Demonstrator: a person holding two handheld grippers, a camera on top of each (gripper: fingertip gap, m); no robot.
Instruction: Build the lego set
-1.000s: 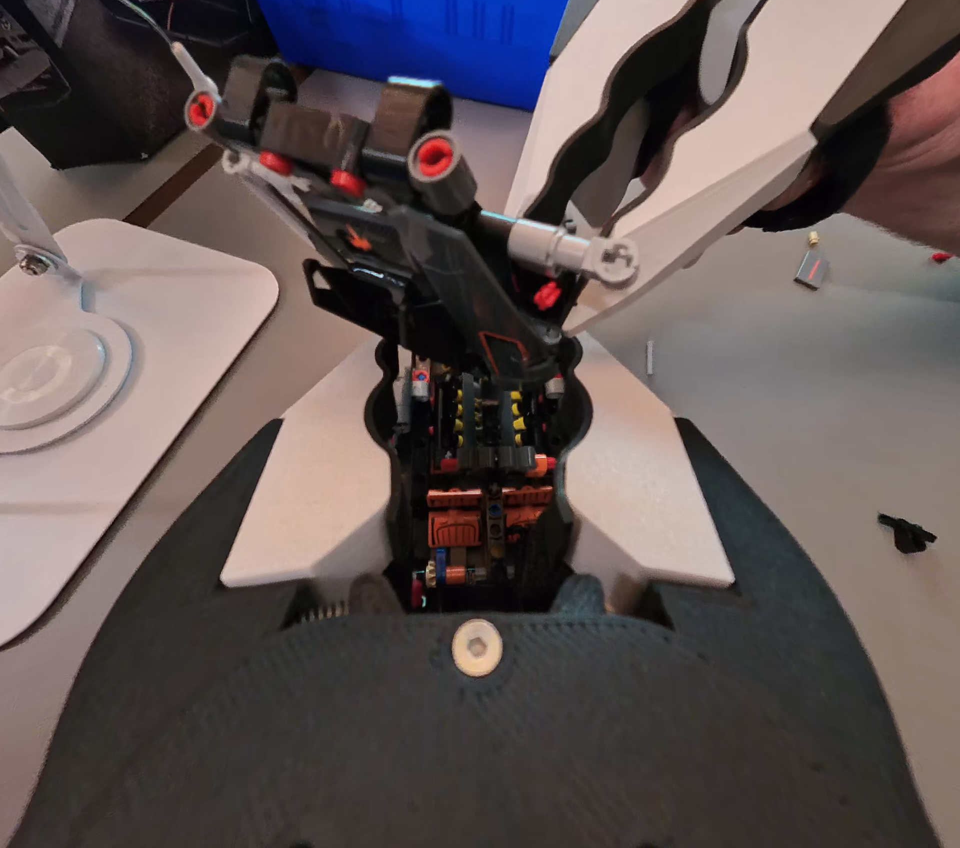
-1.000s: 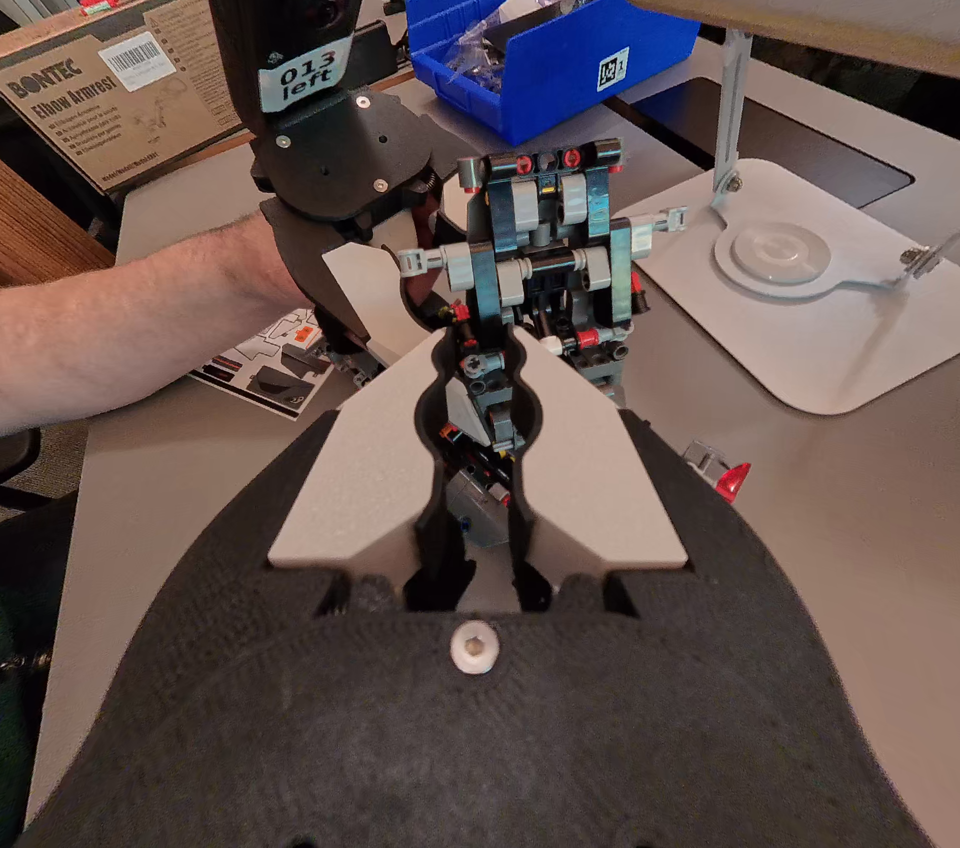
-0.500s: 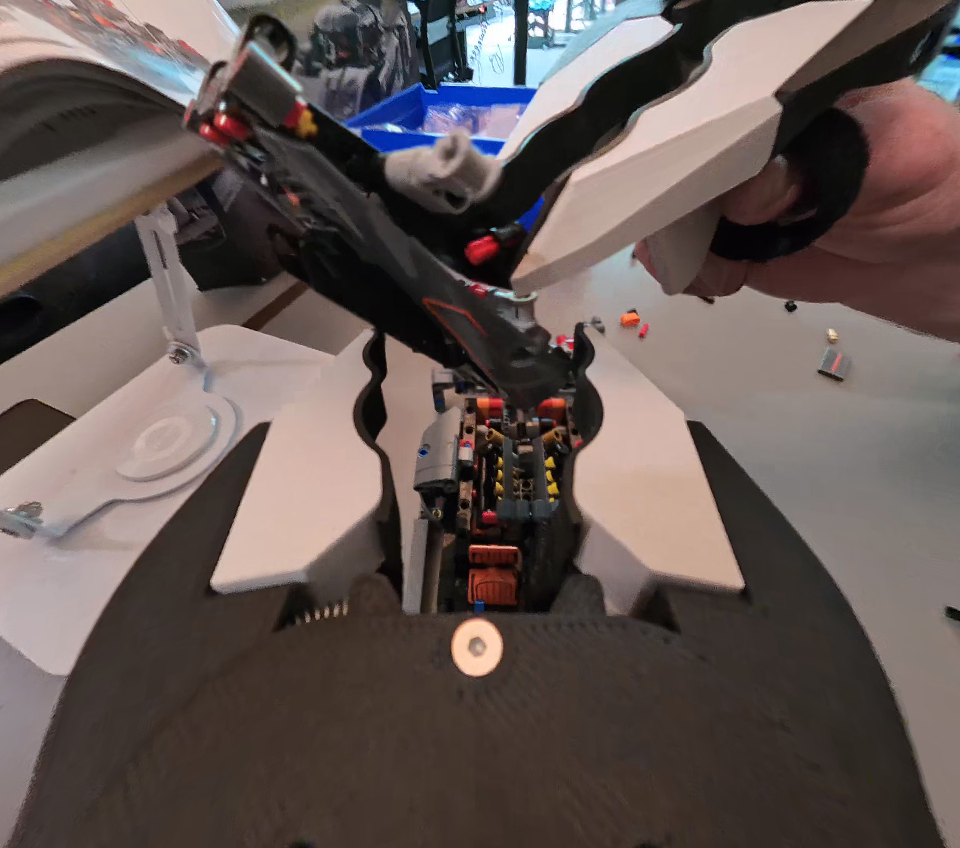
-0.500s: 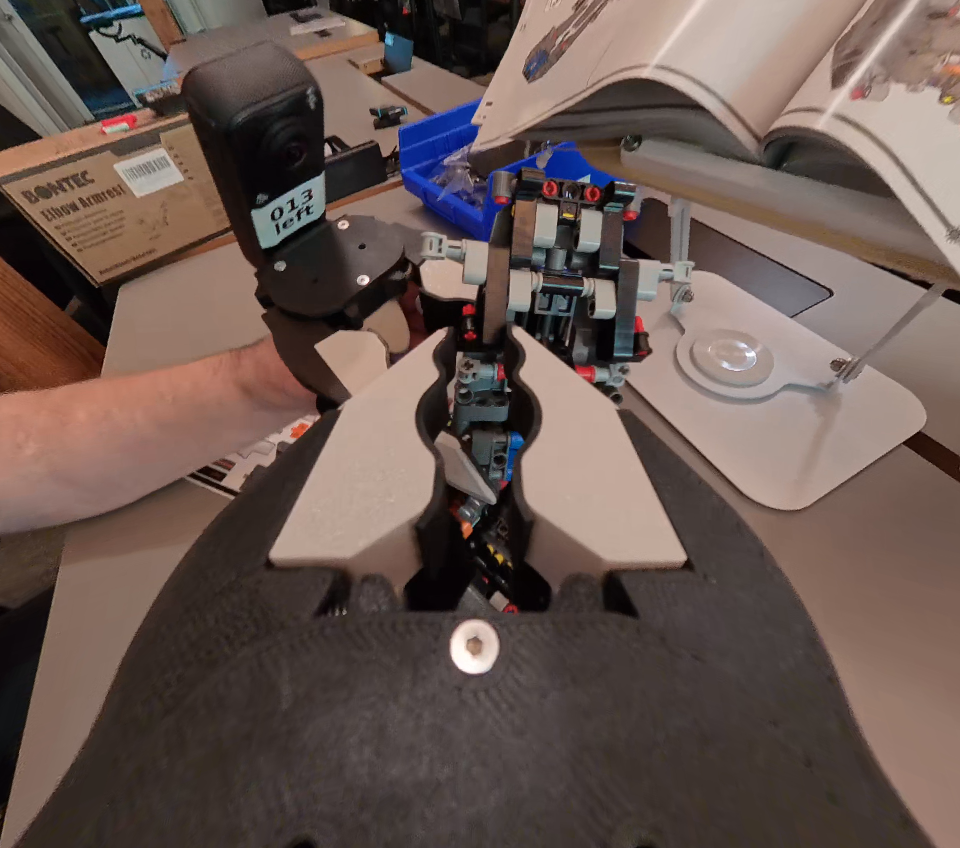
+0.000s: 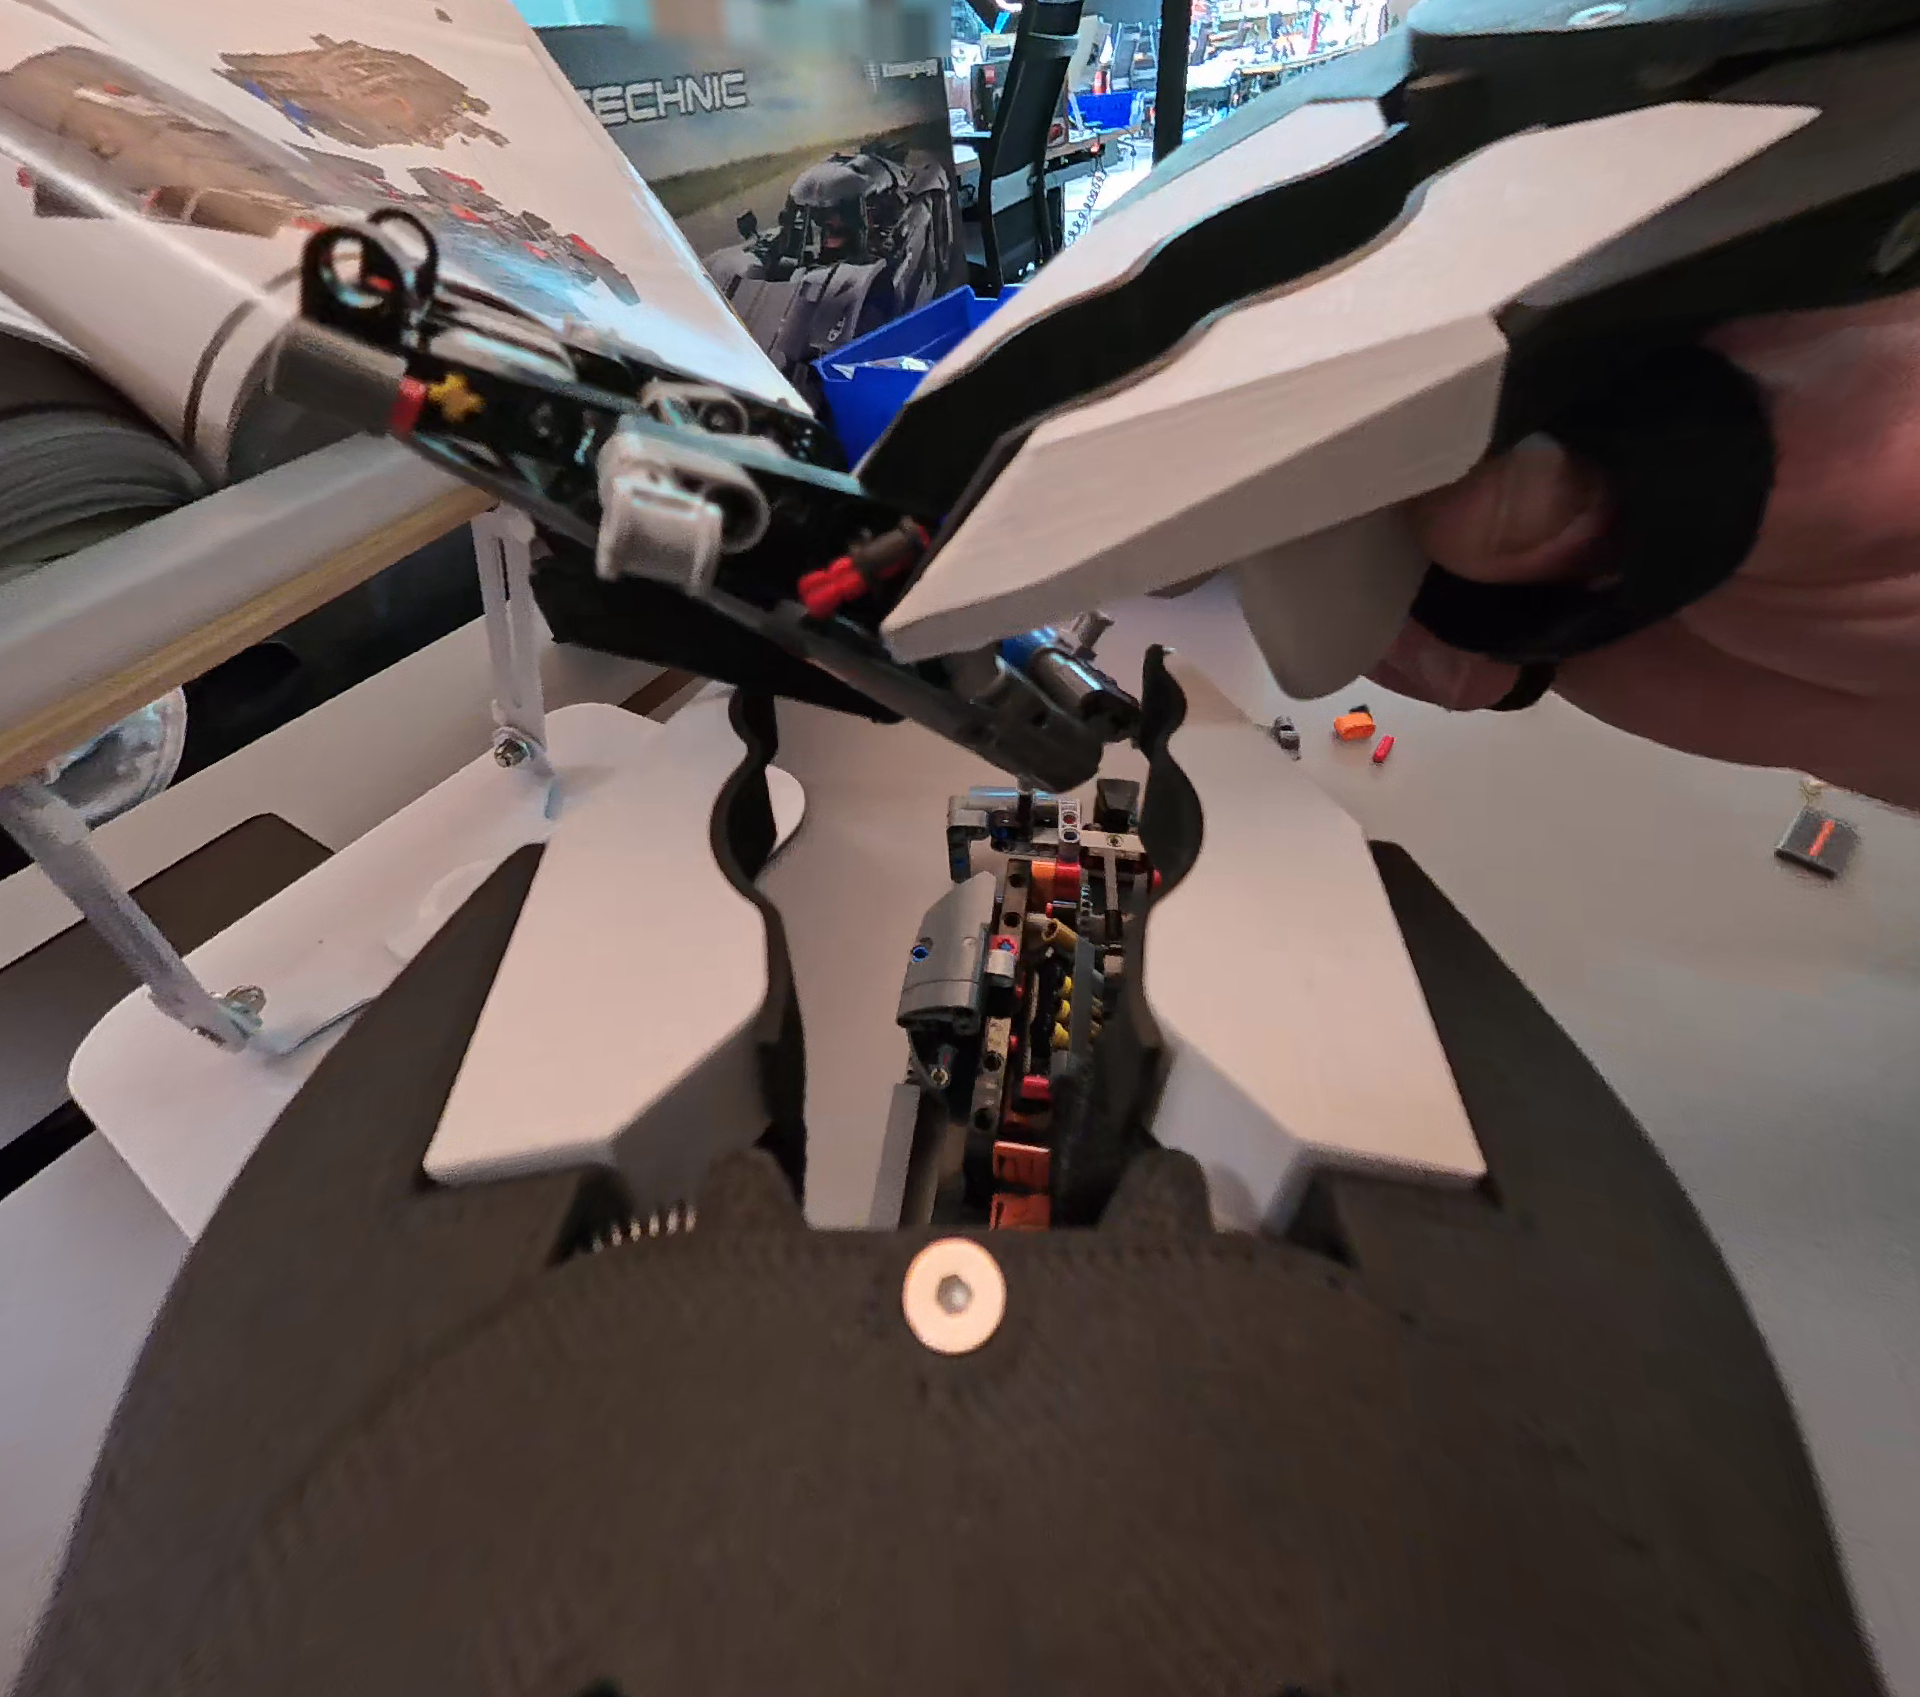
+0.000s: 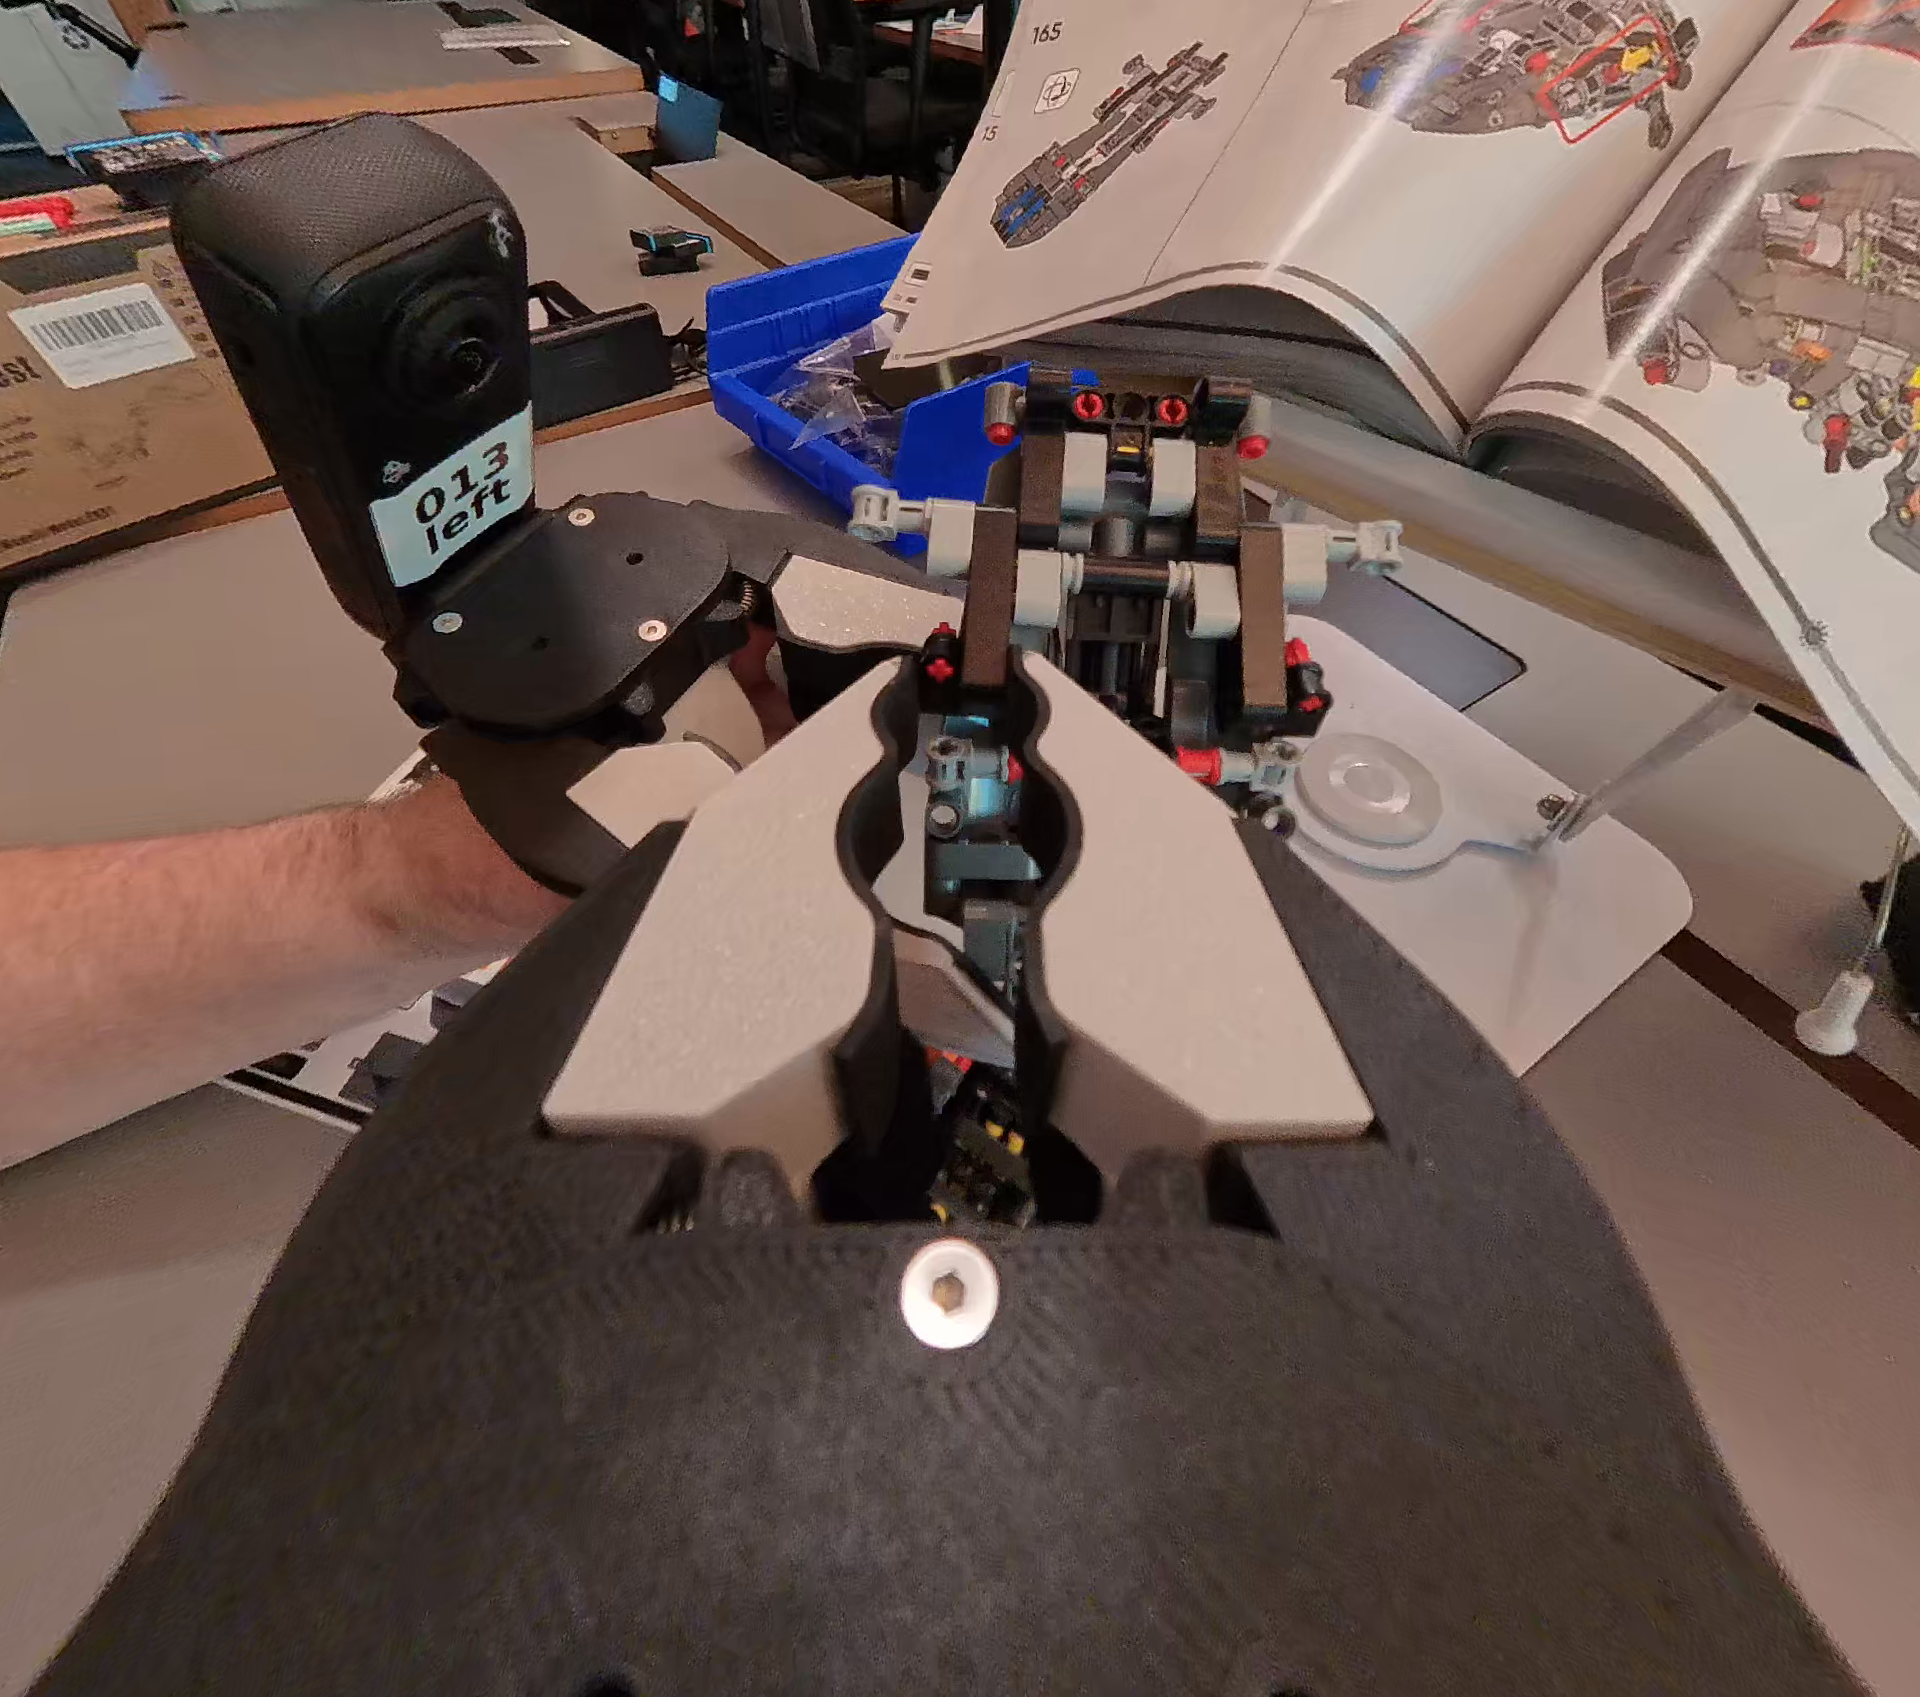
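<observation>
Left wrist view, from left: an open instruction booklet (image 5: 343, 120) on a stand, then a dark, partly built lego model (image 5: 665, 463) lifted off the table. The left gripper (image 5: 956, 816) looks spread around its lower end; the right gripper (image 6: 961, 712) pinches it. Loose small parts (image 5: 1361, 728) suggest building remains.

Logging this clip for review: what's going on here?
A person is building a lego model, lifted off the table. The right gripper is clamped on one end; the left gripper stands open around the other. An open instruction book rests on a stand behind, beside a blue bin.
</observation>
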